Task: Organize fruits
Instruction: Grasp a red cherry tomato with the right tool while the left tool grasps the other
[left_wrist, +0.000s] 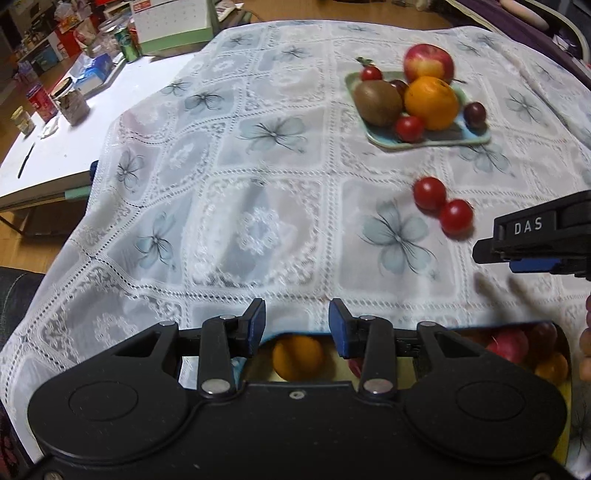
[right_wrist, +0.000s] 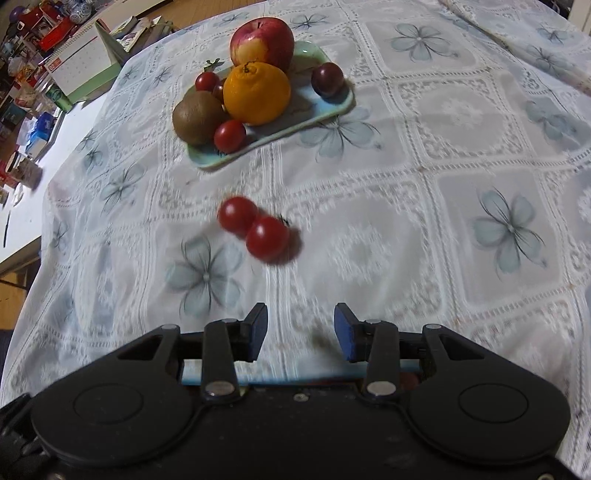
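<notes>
Two cherry tomatoes (right_wrist: 255, 230) touching, ahead of empty right claw (right_wrist: 300, 332).

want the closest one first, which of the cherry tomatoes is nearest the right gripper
The nearer of the two loose cherry tomatoes on the tablecloth, touching its twin. It lies just ahead of the right gripper; the others sit on the tray.

The only legible lettering is "DAS", in white capitals on a small black block of the right claw (left_wrist: 532, 258), which enters at the right edge of the left wrist view. The calendar (left_wrist: 171, 18) at the upper left shows a grid and a red header, both too small to read.
</notes>
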